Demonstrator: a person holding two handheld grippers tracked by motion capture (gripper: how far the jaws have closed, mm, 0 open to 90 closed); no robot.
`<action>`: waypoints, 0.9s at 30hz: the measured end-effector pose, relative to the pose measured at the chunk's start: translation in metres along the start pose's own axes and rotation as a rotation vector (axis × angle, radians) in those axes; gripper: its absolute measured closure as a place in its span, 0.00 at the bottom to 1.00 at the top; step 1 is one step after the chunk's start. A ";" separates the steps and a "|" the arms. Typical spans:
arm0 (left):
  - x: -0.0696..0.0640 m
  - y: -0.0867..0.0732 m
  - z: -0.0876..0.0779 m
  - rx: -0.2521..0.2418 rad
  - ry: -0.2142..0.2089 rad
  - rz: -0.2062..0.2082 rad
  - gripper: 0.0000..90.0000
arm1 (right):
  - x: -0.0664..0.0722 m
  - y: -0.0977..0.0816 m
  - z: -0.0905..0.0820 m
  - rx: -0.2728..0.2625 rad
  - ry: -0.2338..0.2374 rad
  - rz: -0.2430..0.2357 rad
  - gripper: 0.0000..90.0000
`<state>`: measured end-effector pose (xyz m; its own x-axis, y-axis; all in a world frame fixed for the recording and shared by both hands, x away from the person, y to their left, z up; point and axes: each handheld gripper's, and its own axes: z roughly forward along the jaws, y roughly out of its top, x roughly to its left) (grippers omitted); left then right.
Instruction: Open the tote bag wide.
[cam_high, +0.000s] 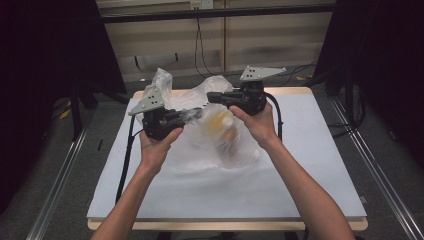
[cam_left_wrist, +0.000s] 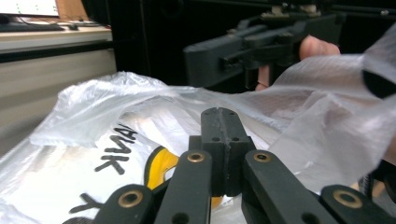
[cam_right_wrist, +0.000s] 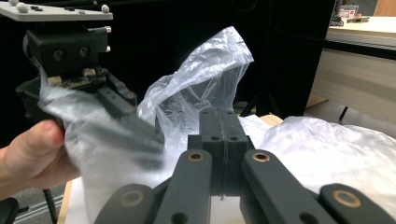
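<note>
A crumpled clear plastic bag (cam_high: 227, 142) lies mid-table with something yellow (cam_high: 220, 122) inside. In the left gripper view the bag (cam_left_wrist: 93, 140) shows black lettering and a yellow patch (cam_left_wrist: 159, 163). My left gripper (cam_high: 196, 113) points right at the bag with its jaws shut (cam_left_wrist: 222, 112); loose film drapes over them, and nothing shows between the tips. My right gripper (cam_high: 210, 96) hovers just above the bag and points left, its jaws shut (cam_right_wrist: 222, 112). A raised flap of the bag (cam_right_wrist: 205, 79) stands behind them. Each gripper view shows the other gripper: the right one (cam_left_wrist: 189, 58) and the film-draped left one (cam_right_wrist: 152, 137).
The bag rests on a pale blue-grey table top (cam_high: 300, 175) with a wooden edge. Black cables (cam_high: 125, 155) trail from both grippers across the table's sides. Dark curtains stand left and right, and metal rails (cam_high: 55, 185) run along the floor.
</note>
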<state>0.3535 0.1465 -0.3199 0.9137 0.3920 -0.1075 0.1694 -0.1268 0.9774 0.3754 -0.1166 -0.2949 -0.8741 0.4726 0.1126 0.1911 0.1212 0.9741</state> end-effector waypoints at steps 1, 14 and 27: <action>0.000 -0.001 0.002 -0.012 -0.020 -0.015 1.00 | 0.000 0.000 0.000 0.001 0.000 0.000 1.00; -0.008 -0.009 0.029 0.044 -0.059 -0.010 1.00 | -0.002 -0.024 -0.001 0.083 -0.030 0.022 1.00; -0.009 -0.023 0.054 0.086 -0.090 -0.015 1.00 | -0.005 -0.060 -0.033 0.156 -0.103 0.029 1.00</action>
<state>0.3610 0.0964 -0.3513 0.9396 0.3116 -0.1416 0.2107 -0.2003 0.9568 0.3532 -0.1552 -0.3476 -0.8184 0.5637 0.1120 0.2896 0.2362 0.9275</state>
